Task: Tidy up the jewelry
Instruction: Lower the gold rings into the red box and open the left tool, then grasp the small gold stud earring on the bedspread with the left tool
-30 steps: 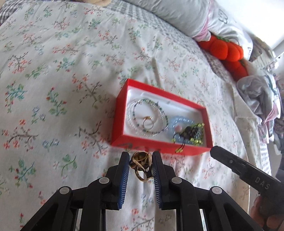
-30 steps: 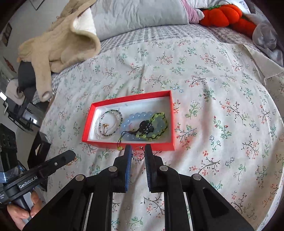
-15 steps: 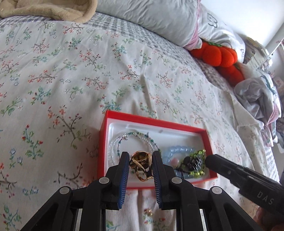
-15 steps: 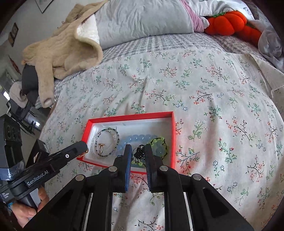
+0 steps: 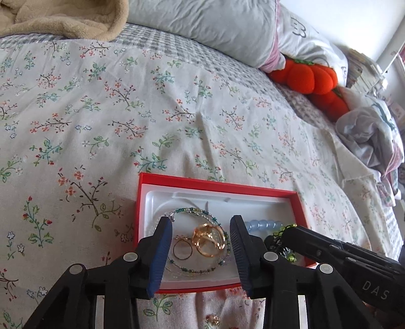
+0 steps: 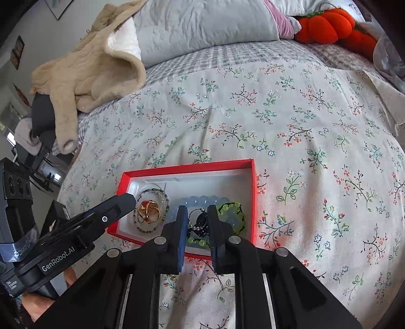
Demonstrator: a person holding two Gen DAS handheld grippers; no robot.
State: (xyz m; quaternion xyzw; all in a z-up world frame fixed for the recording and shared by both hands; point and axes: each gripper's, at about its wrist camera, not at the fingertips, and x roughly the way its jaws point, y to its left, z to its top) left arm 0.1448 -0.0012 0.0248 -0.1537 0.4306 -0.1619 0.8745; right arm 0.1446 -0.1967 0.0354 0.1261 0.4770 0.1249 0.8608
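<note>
A red box [image 5: 217,182] with a white liner lies on the flowered bed. My left gripper [image 5: 201,236] is open above its left half. The gold rings [image 5: 208,240] lie loose in the box on a green beaded bracelet [image 5: 195,212], beside a thin ring [image 5: 182,251]. In the right wrist view the box [image 6: 188,169] holds the gold rings [image 6: 148,211], a pale blue bead bracelet [image 6: 200,200] and a green-black bracelet [image 6: 231,207]. My right gripper [image 6: 195,221] is shut on a small silver ring [image 6: 195,213] over the box's right half.
A small gold piece [image 5: 214,318] lies on the bedspread in front of the box. Grey pillows [image 6: 202,22], a beige fleece garment [image 6: 88,65] and an orange plush pumpkin [image 6: 331,22] lie at the head of the bed. Crumpled clothes [image 5: 372,134] lie at the right.
My left gripper moved over the box, opened, and let the gold rings drop into it. My right gripper moved forward over the box with the silver ring.
</note>
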